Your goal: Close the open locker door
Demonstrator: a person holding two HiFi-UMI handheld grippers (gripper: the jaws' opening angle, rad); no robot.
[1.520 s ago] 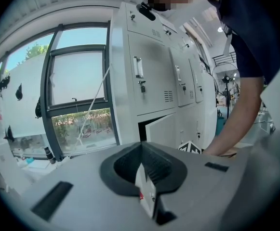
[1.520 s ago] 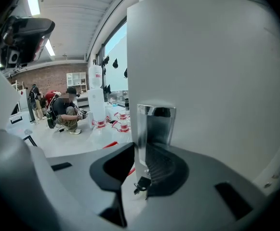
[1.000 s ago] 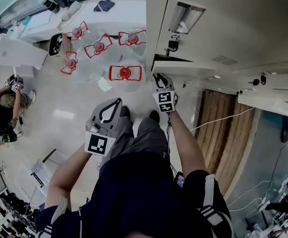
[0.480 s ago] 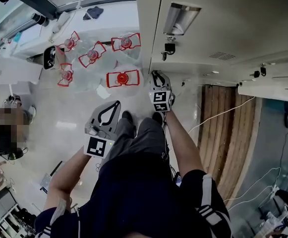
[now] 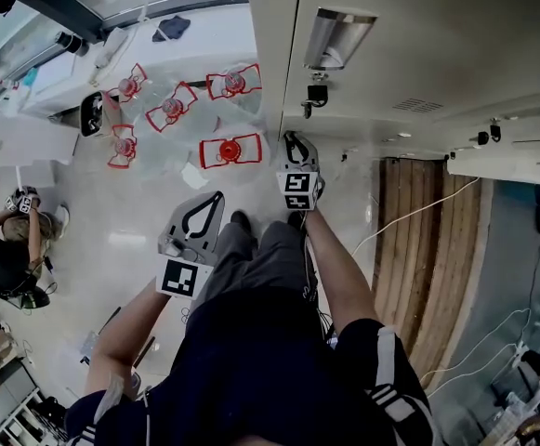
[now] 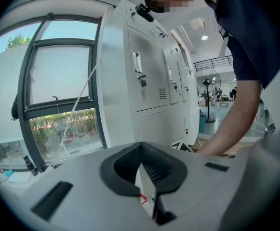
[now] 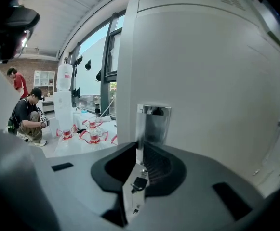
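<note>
Right tool (image 5: 294, 141): jaws together, nothing gripped, tips near the locker door (image 5: 418, 45) at its edge by the padlock (image 5: 316, 92); contact unresolved. Thin dark seam along that door edge. Left tool (image 5: 217, 196): closed, empty, well off the door. Red-handled water jugs (image 5: 230, 147) crowd the floor (image 5: 149, 203) just left of the door.
</note>
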